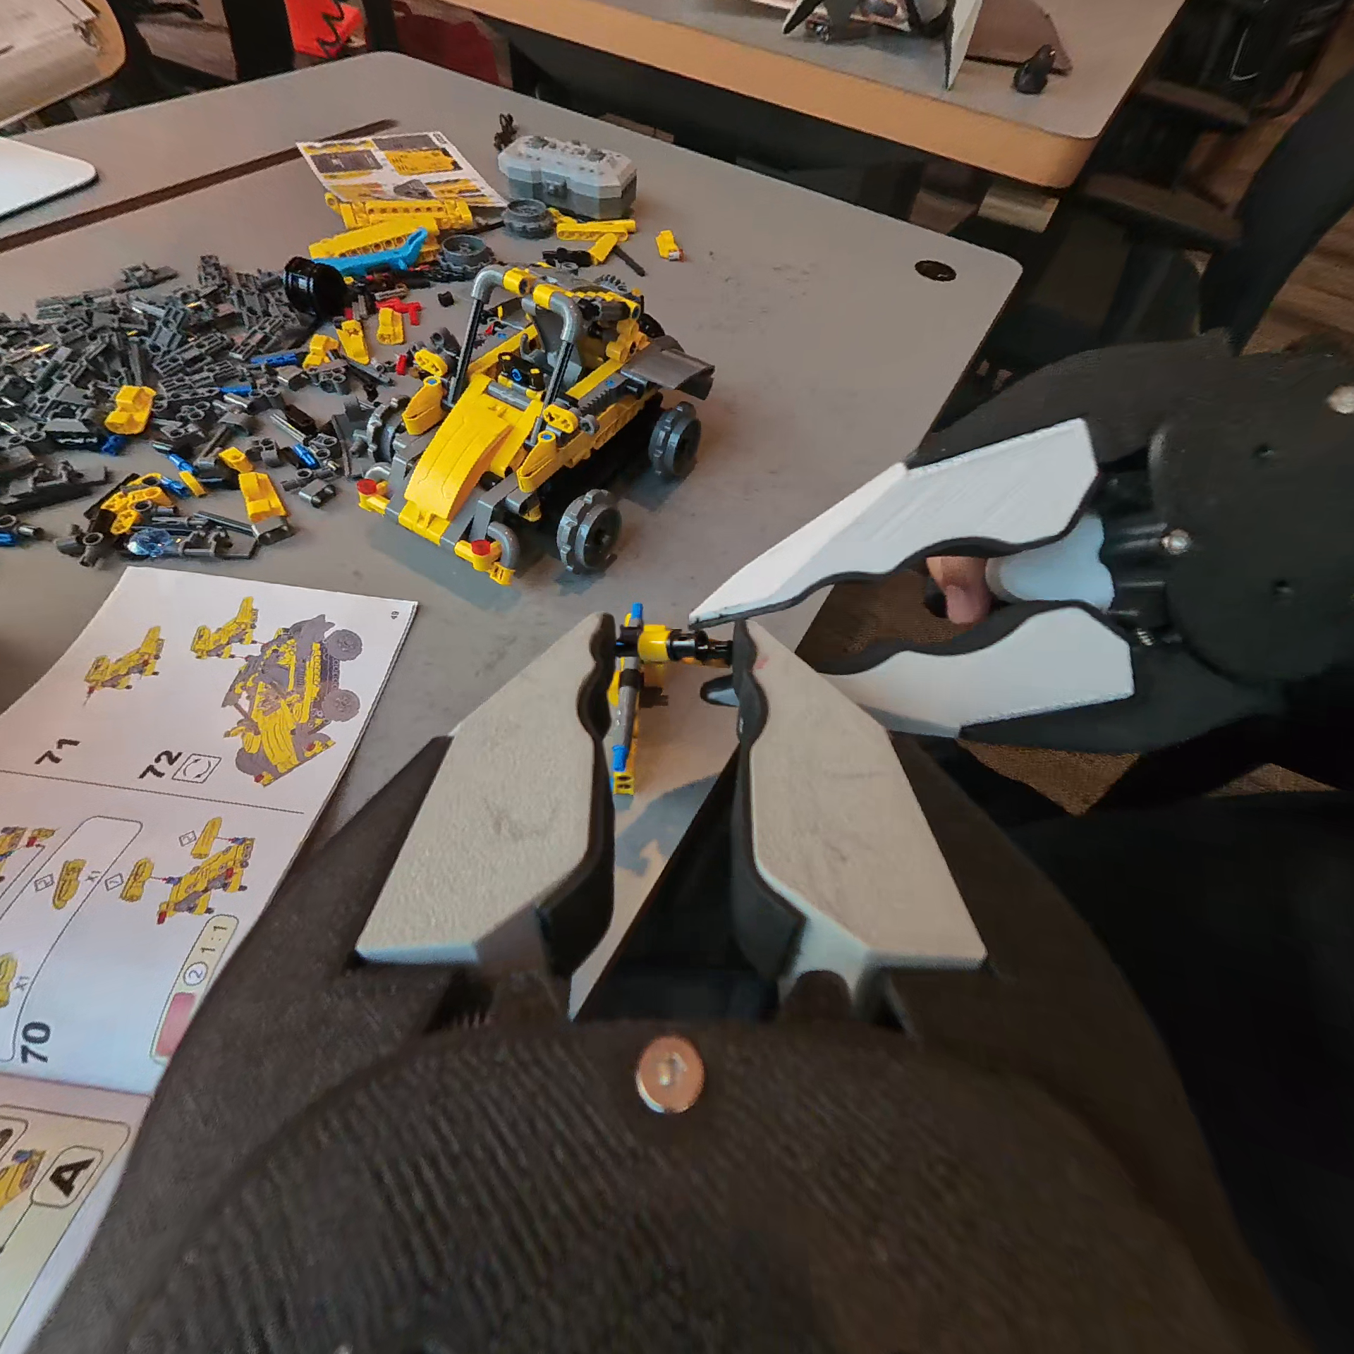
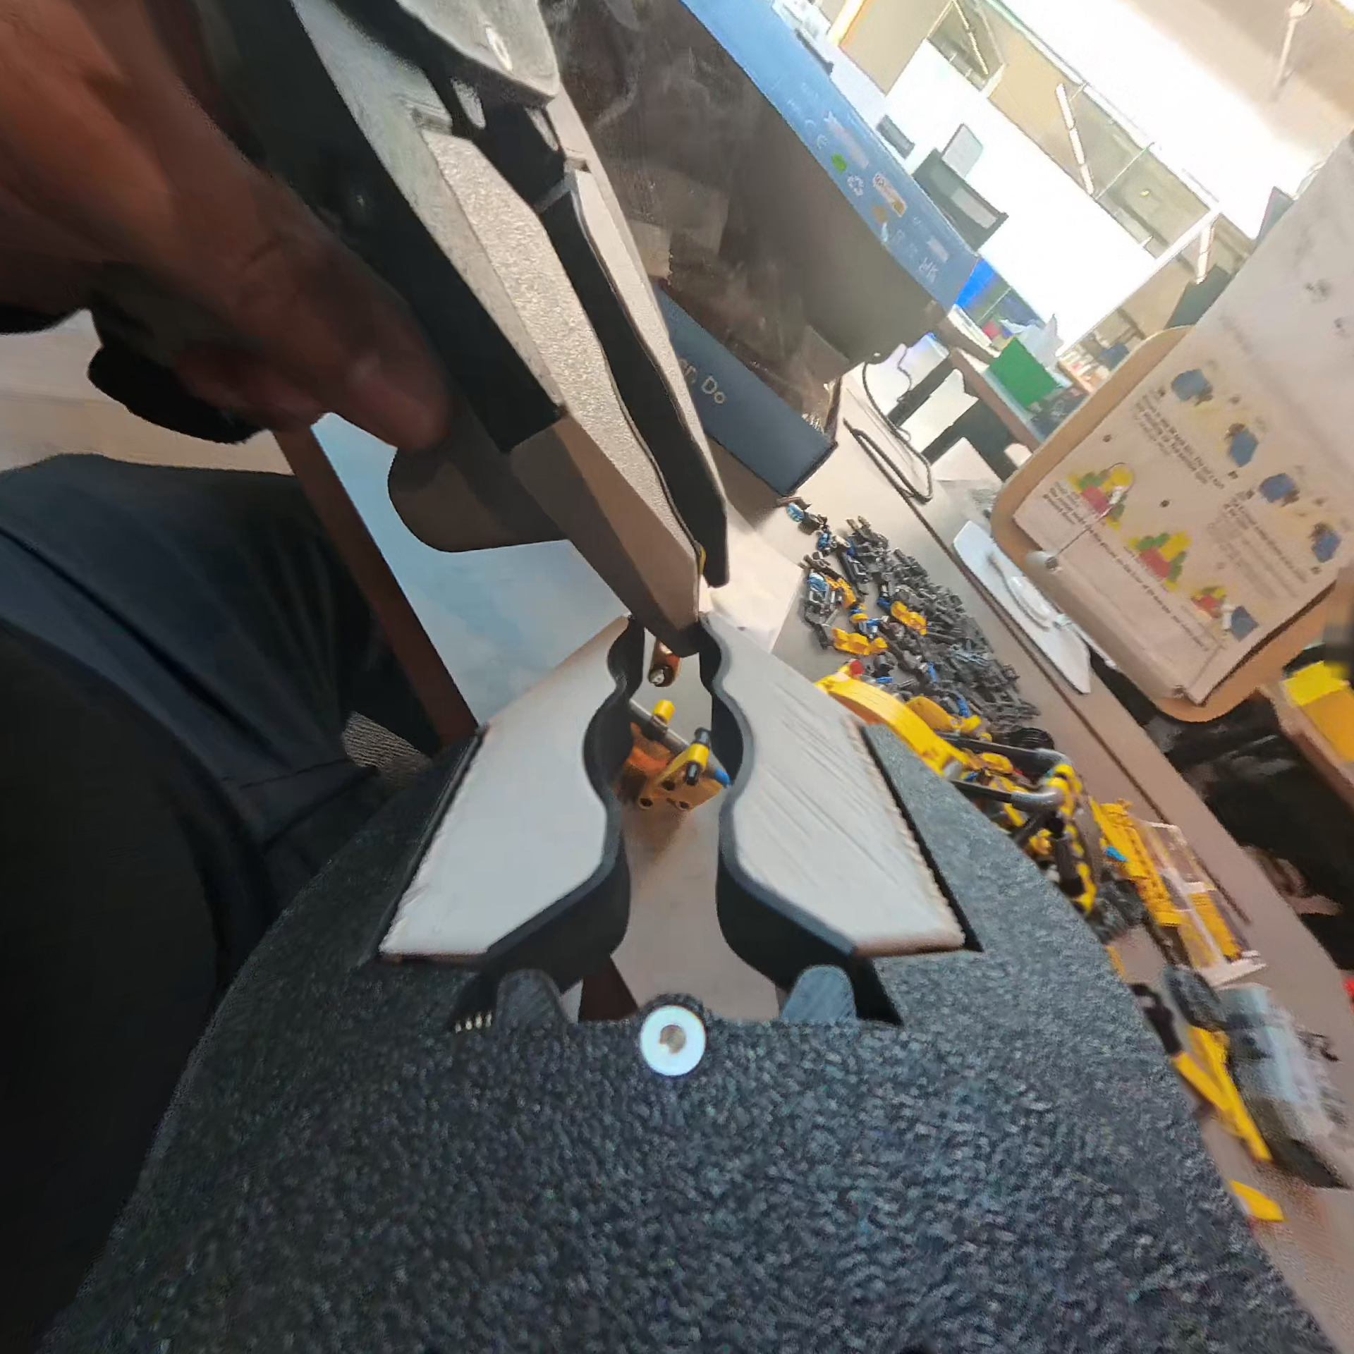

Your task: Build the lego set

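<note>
While both grippers meet over the near table edge, status as follows:

left gripper: clamped on a small yellow-and-black sub-assembly, fingertips pinching the ends of its black cross-axle; the rest hangs down between the fingers.

right gripper: fingers close together at the tips around the black pin end sticking out past the left gripper's fingertip; whether it actually bites the pin, can't tell. From the left wrist view it comes in from the right, upper fingertip touching the axle.

sub-assembly location: held off the grey table, just in front of the open instruction booklet.

handling: judged light, rigid plastic, smooth and a bit slippery; press-fit joints could pop under side load. Best hold looks like the axle ends or the yellow hub, not the dangling beam.

nearby: part-built yellow buggy beyond, loose parts pile to its left, grey battery box at the far side.
</note>
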`<state>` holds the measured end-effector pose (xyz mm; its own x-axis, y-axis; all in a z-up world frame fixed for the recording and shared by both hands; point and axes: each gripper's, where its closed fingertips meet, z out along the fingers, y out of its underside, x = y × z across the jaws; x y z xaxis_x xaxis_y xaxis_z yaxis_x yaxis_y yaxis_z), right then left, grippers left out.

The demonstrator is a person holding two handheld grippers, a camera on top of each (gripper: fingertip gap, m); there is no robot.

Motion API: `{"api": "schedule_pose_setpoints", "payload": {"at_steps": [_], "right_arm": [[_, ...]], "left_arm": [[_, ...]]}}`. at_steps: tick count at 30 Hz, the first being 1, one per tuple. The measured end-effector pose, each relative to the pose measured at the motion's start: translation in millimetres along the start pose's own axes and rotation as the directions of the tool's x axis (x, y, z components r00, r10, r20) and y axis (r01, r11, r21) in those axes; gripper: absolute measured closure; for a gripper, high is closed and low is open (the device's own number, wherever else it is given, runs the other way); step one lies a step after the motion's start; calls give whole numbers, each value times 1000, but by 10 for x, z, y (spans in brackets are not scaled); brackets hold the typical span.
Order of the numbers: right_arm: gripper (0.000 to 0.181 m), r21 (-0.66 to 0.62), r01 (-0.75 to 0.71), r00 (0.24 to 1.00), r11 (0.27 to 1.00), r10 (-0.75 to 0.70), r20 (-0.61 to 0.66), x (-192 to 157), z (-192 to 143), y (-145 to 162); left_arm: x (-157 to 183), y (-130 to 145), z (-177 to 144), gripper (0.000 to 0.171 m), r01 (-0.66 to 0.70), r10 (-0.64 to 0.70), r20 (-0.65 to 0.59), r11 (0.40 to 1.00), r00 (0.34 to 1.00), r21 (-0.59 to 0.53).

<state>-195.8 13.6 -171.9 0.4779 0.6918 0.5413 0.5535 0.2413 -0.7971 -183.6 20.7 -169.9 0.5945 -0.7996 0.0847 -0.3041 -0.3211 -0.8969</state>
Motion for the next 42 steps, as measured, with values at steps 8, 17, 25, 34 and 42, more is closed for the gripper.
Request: {"api": "schedule_pose_setpoints", "payload": {"at_steps": [8, 17, 25, 34, 42], "right_arm": [[171, 26, -10, 1000, 1000, 11, -20, 44, -33, -1], [175, 121, -104, 993, 987, 95, 75, -49, -75, -75], [178, 72, -42, 999, 997, 41, 19, 46, 28, 131], [181, 6, -144, 989, 990, 144, -35, 420, 91, 439], [171, 133, 58, 998, 989, -58, -3, 1842, -1470, -963]], "left_arm": [[85, -46, -18, 142, 63, -61, -62, 998, 996, 21], [59, -60, -135, 125, -82, 79, -51, 995, 996, -52], [108, 3, 40, 156, -19, 17, -131, 1000, 991, -19], [-404, 9, -179, 142, -5, 5, -35, 1000, 999, -20], [-932, -1089, -1706, 145, -204, 203, 108, 979, 973, 5]]}}
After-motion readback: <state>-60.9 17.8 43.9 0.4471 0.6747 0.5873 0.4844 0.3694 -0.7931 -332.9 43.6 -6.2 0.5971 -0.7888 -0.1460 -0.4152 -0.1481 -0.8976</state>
